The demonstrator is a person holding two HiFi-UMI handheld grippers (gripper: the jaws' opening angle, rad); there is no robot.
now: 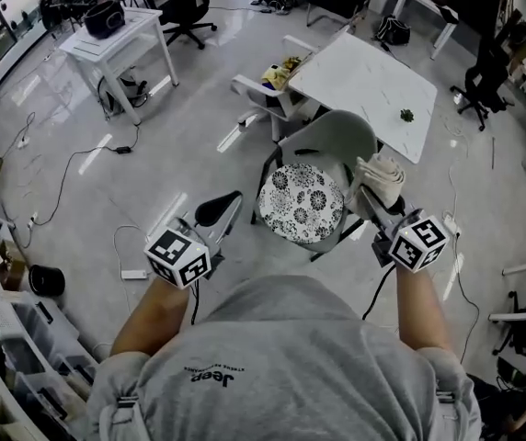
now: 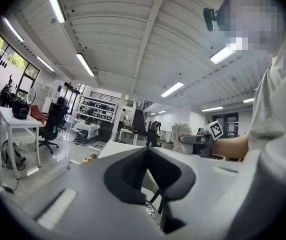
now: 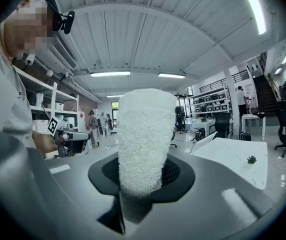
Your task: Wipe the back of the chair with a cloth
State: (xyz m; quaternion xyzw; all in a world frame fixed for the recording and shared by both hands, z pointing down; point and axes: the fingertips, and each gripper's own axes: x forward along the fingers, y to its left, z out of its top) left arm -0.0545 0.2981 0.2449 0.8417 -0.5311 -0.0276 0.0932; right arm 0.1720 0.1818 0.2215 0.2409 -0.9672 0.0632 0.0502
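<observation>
A chair stands in front of me in the head view, with a grey backrest (image 1: pixel 332 141) on its far side and a black-and-white patterned seat (image 1: pixel 302 202). My right gripper (image 1: pixel 371 196) is shut on a folded white cloth (image 1: pixel 380 180), held just right of the seat and near the backrest's right edge. In the right gripper view the cloth (image 3: pixel 143 139) stands up between the jaws of that gripper (image 3: pixel 142 171). My left gripper (image 1: pixel 231 202) hovers left of the seat. Its jaws (image 2: pixel 147 151) are shut with nothing in them.
A white table (image 1: pixel 364 81) with a small plant (image 1: pixel 407 115) stands just beyond the chair. Another white table (image 1: pixel 116 39) is at the back left. Cables and a power strip (image 1: pixel 134 274) lie on the floor at left, beside shelves (image 1: pixel 5 338).
</observation>
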